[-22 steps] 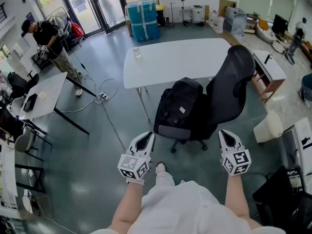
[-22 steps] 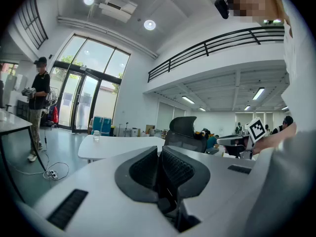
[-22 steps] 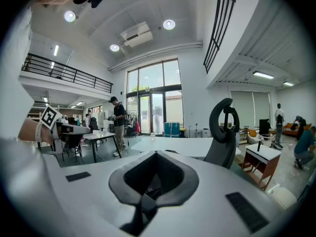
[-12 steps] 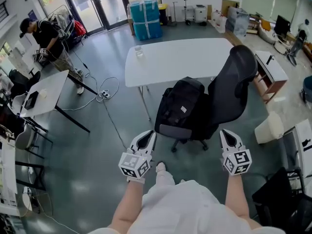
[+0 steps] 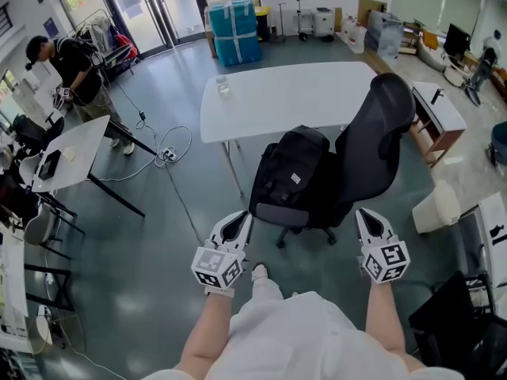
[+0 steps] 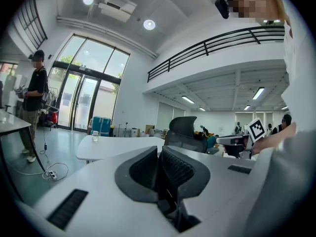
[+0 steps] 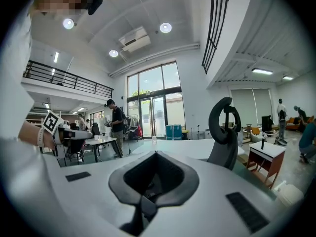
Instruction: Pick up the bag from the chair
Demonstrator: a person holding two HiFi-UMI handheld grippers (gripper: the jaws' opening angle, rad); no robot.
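A black backpack (image 5: 287,174) is seen standing upright on the seat of a black office chair (image 5: 374,145), leaning against the chair's backrest. The chair is drawn up to the near edge of a white table (image 5: 293,97), on which a small clear cup (image 5: 223,87) is set near the left end.

Both grippers are held low in front of the person, short of the chair and well apart from the backpack. In the head view the left gripper (image 5: 235,222) is pointed toward the chair's lower left side, and the right gripper (image 5: 366,217) is pointed toward its lower right side, so the backpack lies ahead of and between the two.

In the left gripper view, the jaws of the left gripper (image 6: 159,152) are shown pressed together, with nothing between them. Beyond them the chair's headrest (image 6: 185,129) and the table (image 6: 116,145) can be made out; the backpack is hidden below the gripper's body. In the right gripper view, the jaws of the right gripper (image 7: 155,153) are likewise closed on each other and empty, with the chair (image 7: 224,130) to the right beyond them.

Farther off, a person in dark clothing (image 5: 75,66) is seen standing at the upper left beside a smaller table (image 5: 67,153), and a blue wrapped crate (image 5: 234,32) is placed near the glass doors.
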